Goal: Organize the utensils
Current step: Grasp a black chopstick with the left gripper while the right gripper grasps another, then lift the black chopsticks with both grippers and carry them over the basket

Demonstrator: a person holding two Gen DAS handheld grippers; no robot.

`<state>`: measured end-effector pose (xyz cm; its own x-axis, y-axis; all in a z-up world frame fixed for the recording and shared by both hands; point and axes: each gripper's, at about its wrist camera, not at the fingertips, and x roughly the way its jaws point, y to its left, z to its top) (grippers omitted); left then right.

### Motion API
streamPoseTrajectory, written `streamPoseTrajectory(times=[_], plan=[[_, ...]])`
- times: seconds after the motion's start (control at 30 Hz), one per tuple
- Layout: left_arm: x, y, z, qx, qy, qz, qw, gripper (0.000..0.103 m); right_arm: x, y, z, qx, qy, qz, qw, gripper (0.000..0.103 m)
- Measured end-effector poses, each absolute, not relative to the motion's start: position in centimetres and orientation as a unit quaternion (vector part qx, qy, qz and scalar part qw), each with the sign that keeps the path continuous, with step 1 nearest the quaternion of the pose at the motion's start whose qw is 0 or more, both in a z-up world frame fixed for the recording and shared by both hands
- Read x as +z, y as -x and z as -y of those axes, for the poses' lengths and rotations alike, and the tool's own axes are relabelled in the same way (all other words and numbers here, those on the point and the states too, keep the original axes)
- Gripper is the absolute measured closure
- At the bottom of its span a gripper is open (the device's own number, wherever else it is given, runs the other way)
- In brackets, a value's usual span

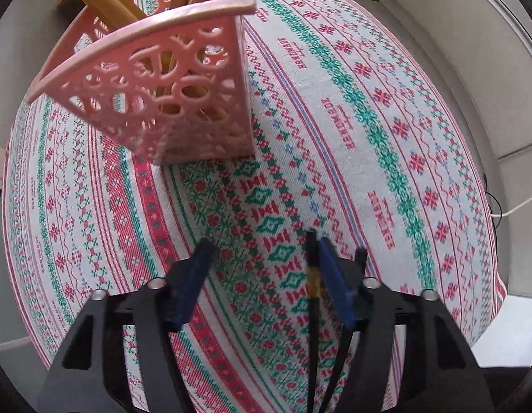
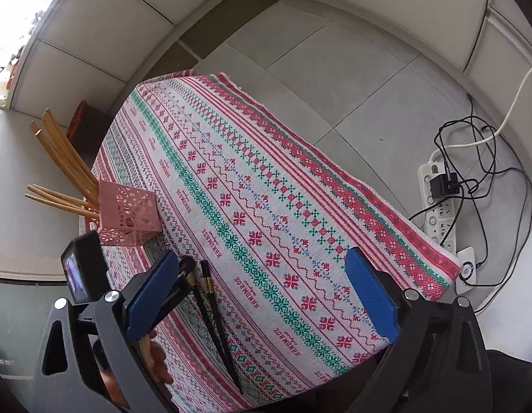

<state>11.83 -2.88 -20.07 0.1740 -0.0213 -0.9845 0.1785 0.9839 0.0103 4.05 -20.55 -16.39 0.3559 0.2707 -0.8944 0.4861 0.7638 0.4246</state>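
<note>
Looking down through the left wrist camera, the left gripper (image 1: 262, 258) fills the bottom of the frame, its blue-padded fingers (image 1: 193, 278) partly spread over a woven tablecloth (image 1: 386, 144) with red, green and blue cross-stitch bands. A pair of black chopsticks (image 1: 312, 309), each with a gold band near the tip, lies in the gap close against the right-hand pad; whether that pad touches them cannot be told, and the other pad stands well clear. At upper left stands a pink perforated plastic utensil holder (image 1: 183, 96), square with lacy cut-outs, holding tan wooden chopsticks (image 1: 100, 0) that lean out past the top edge.

Seen from the right wrist camera, the right gripper (image 2: 266, 292) spans the bottom of the frame with its blue pads wide apart and nothing between them except cloth. The black chopsticks (image 2: 214, 316) lie side by side on the tablecloth (image 2: 300, 189) at lower left, just inside the left-hand pad. The left gripper (image 2: 186, 275) comes down at their upper ends. The pink holder (image 2: 128, 216) sits at mid left near the table edge, its tan chopsticks (image 2: 62, 158) fanning up and leftward. A white power strip (image 2: 438, 206) with black cables lies on the grey tiled floor at right.
</note>
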Motion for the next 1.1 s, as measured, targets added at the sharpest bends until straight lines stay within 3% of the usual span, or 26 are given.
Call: streamPoseTrajectory(times=[0.13,0.33,0.53,0.63,0.7,0.73,0.83,0.9,0.93,0.97,1.1], plan=[[-19.7,-10.5,2.5,-0.099,-0.063,-0.635,0.764,0.093,-17.3,-4.4,20.0,-0.079,-0.330,-0.574,0.746,0.008],[-17.8,-8.6,-0.4,-0.102,-0.051,-0.616,0.779,0.097,-18.6,-5.3,16.5,-0.066,-0.279,-0.597,0.749,0.009],[-12.2,-5.5,-6.4,-0.090,0.006,-0.565,0.820,0.097,-20.3,-6.8,11.1,-0.036,-0.221,-0.620,0.752,0.009],[-9.5,-5.0,-7.9,-0.082,0.026,-0.538,0.838,0.097,-21.7,-7.6,8.1,-0.032,-0.171,-0.636,0.752,0.014],[-8.4,-5.1,-7.9,-0.076,0.032,-0.524,0.848,0.097,-23.4,-8.0,6.2,-0.023,-0.149,-0.659,0.737,0.026],[-8.0,-4.8,-8.0,-0.073,0.032,-0.517,0.852,0.097,-23.7,-8.0,5.6,-0.028,-0.139,-0.659,0.738,0.024],[-7.3,-4.5,-8.6,-0.066,0.031,-0.504,0.861,0.097,-23.3,-7.5,4.1,-0.043,-0.106,-0.640,0.760,0.034],[-6.9,-4.3,-8.7,-0.067,0.035,-0.500,0.863,0.097,-23.0,-7.3,4.1,-0.048,-0.102,-0.629,0.769,0.075],[-7.1,-4.6,-8.8,-0.067,0.038,-0.498,0.864,0.097,-22.9,-7.3,4.7,-0.047,-0.113,-0.632,0.766,0.082],[-7.0,-4.7,-8.8,-0.068,0.041,-0.495,0.865,0.097,-22.9,-7.2,5.4,-0.032,-0.144,-0.634,0.759,0.096],[-6.7,-4.5,-9.6,-0.068,0.067,-0.481,0.871,0.097,-21.6,-6.1,9.0,-0.003,-0.243,-0.613,0.751,0.096]])
